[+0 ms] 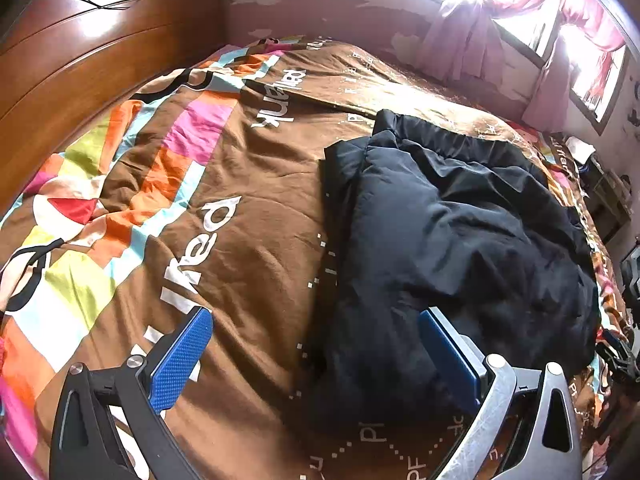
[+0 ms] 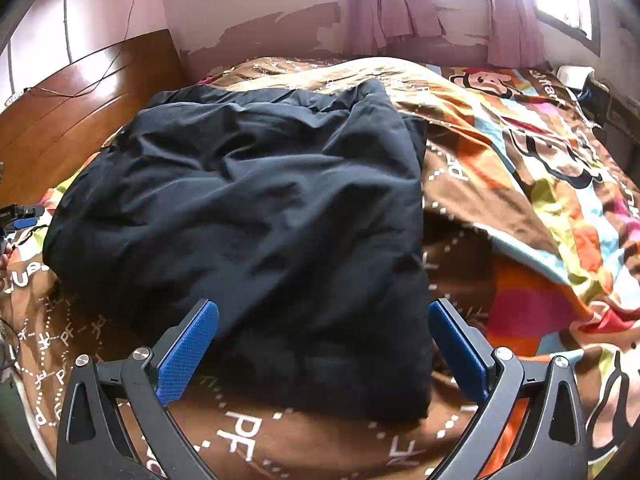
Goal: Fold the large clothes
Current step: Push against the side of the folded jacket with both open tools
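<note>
— What's that dark heap on the bed?

— A black padded jacket [image 2: 256, 208], puffy and matte, creased into soft ridges and lying in a rough folded slab. It rests on a brown quilt [image 1: 248, 240] printed with white letters and dotted lines, with blocks of orange, pink, lime and pale blue along one side.

— And the tools?

— Both have black frames and blue pads with a fine dimpled texture. The left gripper [image 1: 316, 344] has its jaws wide apart, holding nothing; the jacket's near edge lies under the pad nearer the right gripper, while the other pad hangs over bare quilt. The right gripper [image 2: 324, 336] is spread just as wide, also empty, and the jacket's near end sits squarely between its jaws, lower down on the bed.

— Do the two cameras tell you different things?

— Yes. The left wrist view shows the jacket from its side, with a long stitched hem running up its edge, and a glossy curved wooden headboard [image 1: 92, 40] beyond. The right wrist view looks along the jacket and shows a cartoon monkey print [image 2: 484, 80] on the quilt, which is rucked into a raised fold [image 2: 532, 240] just beside the jacket. Both catch pink curtains [image 2: 392, 8] at bright windows and a wall with peeling paint.
</note>
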A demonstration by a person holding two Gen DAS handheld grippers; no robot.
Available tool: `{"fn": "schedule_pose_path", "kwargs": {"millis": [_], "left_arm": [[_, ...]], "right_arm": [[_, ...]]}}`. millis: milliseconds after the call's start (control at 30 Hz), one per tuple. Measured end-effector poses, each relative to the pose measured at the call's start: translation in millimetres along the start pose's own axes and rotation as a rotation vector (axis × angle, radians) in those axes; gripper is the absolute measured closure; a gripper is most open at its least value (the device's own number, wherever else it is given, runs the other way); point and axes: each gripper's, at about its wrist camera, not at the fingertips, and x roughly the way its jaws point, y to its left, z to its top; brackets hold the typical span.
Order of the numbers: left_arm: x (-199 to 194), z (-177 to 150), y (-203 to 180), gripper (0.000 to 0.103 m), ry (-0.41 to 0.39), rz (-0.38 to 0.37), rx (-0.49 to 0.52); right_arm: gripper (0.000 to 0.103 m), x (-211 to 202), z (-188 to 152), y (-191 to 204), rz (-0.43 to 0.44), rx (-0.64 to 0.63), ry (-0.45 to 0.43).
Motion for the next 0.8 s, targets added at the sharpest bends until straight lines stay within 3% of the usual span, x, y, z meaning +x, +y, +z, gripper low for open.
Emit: {"fn": "schedule_pose_path", "kwargs": {"millis": [400,800], "left_arm": [[13.3,0.0,-3.7,0.0,0.041,-0.015,0.031],[48.6,16.6,-15.0,0.0,0.07,-0.183,0.016]], "right_arm": [[0.001,2.9,6.5,-12.3,-0.013,0.024,-0.004],[0.001,26.1,27.7,-46.8,-0.012,0.094,-0.03]]}}
